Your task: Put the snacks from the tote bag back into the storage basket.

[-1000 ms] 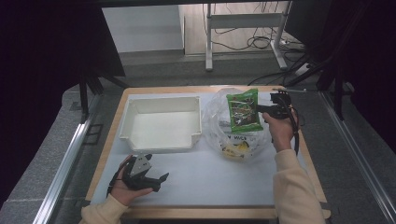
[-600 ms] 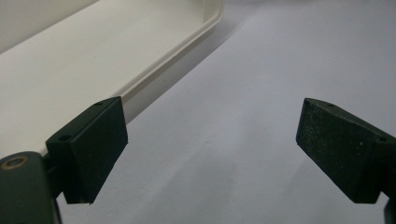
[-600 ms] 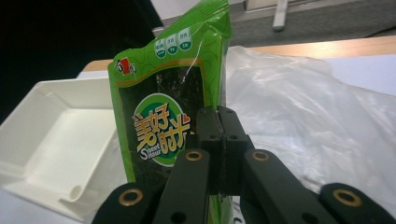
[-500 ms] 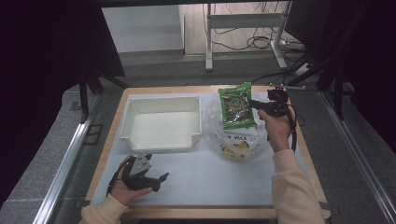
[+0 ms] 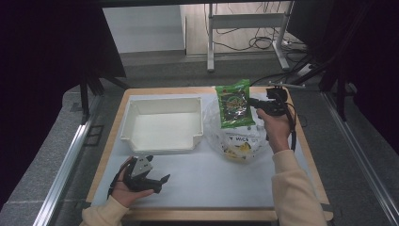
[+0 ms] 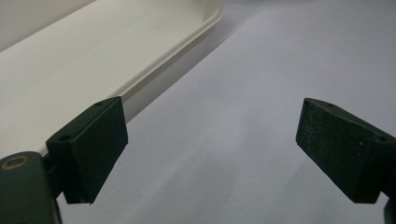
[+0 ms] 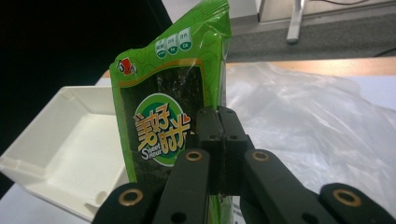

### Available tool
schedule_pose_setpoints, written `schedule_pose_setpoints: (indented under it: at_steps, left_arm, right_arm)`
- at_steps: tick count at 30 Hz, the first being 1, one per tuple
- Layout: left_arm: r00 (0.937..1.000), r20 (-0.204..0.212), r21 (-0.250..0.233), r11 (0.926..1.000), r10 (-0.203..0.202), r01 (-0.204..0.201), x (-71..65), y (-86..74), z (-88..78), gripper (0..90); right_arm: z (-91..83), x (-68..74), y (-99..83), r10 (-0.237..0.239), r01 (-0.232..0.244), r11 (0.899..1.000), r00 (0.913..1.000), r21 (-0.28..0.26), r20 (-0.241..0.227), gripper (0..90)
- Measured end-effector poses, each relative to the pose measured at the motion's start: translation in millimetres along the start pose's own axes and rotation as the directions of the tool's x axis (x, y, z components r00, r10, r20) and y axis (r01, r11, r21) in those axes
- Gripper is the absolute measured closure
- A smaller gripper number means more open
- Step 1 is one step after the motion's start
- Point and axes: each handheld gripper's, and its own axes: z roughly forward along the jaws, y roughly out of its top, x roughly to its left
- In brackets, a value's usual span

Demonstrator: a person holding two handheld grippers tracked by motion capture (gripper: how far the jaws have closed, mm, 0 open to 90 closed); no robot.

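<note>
- The right tool (image 5: 256,104) is clamped on a green snack packet (image 5: 234,103), holding it upright above a clear plastic bag (image 5: 235,141); it looks just taken out.
- The white tray (image 5: 162,123) beside the bag is empty, so placing the packet seems left to do.
- The left tool (image 5: 153,179) rests on the surface (image 5: 211,183), jaws apart and empty.
- The packet reads "Sweet Hour" under orange Chinese characters.

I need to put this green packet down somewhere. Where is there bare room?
The white bin is empty. Bare table runs between the left gripper and the right sleeve. The clear plastic bag crowds the area under the green packet.
</note>
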Motion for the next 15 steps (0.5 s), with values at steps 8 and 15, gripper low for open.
schedule_pose_setpoints:
  at_steps: [8, 15]
  left_arm:
    - [1.0000, 0.000, -0.002, 1.0000, -0.001, 0.001, 0.2, -0.1, -0.3, 9.0]
    - [1.0000, -0.004, 0.001, 1.0000, 0.001, -0.001, 0.0, -0.2, 0.2, 9.0]
  right_arm:
    - [-0.2, 10.9, 5.1, -0.016, 0.016, 1.000, 0.9997, -0.017, -0.015, 89.7]
    - [3.0, 16.8, 4.6, -0.034, 0.034, 0.999, 0.9989, -0.016, -0.031, 89.7]
